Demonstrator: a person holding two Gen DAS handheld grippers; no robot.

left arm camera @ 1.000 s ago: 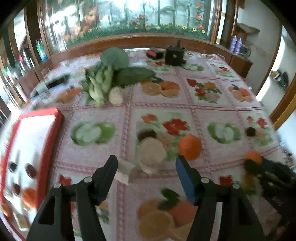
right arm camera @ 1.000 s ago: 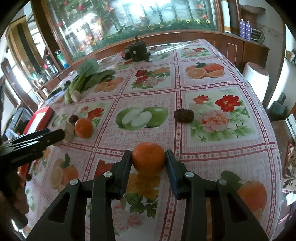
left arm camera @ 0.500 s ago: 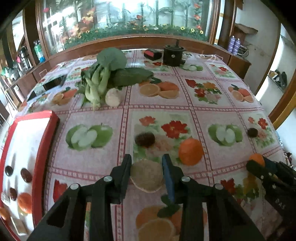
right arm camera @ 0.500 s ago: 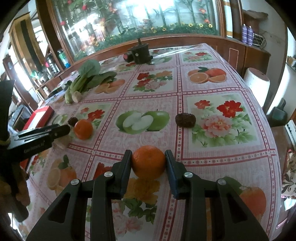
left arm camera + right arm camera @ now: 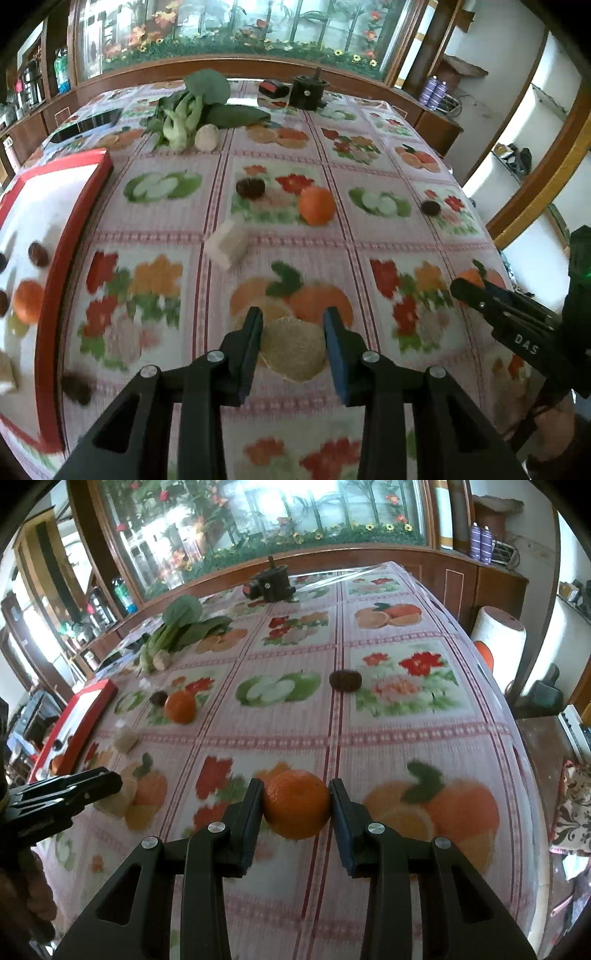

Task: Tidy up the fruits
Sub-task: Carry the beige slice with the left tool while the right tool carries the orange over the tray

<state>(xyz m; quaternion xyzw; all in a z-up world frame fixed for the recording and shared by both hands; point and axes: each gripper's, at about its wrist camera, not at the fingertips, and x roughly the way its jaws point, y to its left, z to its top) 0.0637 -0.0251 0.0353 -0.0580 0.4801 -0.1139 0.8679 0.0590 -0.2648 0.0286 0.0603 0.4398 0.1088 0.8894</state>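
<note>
Fruits lay scattered over the tabletop [image 5: 177,221], which I saw covered in a printed fruit-and-flower cloth. At about nine o'clock in my left view sat the red-rimmed tray [image 5: 79,210], already holding an orange fruit and several small dark ones on its white floor. Toward twelve o'clock lay leafy greens [image 5: 192,107], with a black device [image 5: 308,92] beyond them. My left hand-held gripper [image 5: 293,345] was clamped on a round tan cake-like piece [image 5: 293,349], pads pressed to both its sides, low at six o'clock. My right hand-held gripper [image 5: 295,805] gripped a mandarin [image 5: 297,803] the same way. A loose mandarin [image 5: 317,205] rested near the middle of the cloth, with a dark date-like fruit [image 5: 250,187] just beside it at ten o'clock. A pale block [image 5: 227,244] lay nearer me. Another small dark fruit [image 5: 430,207] sat at three o'clock.
</note>
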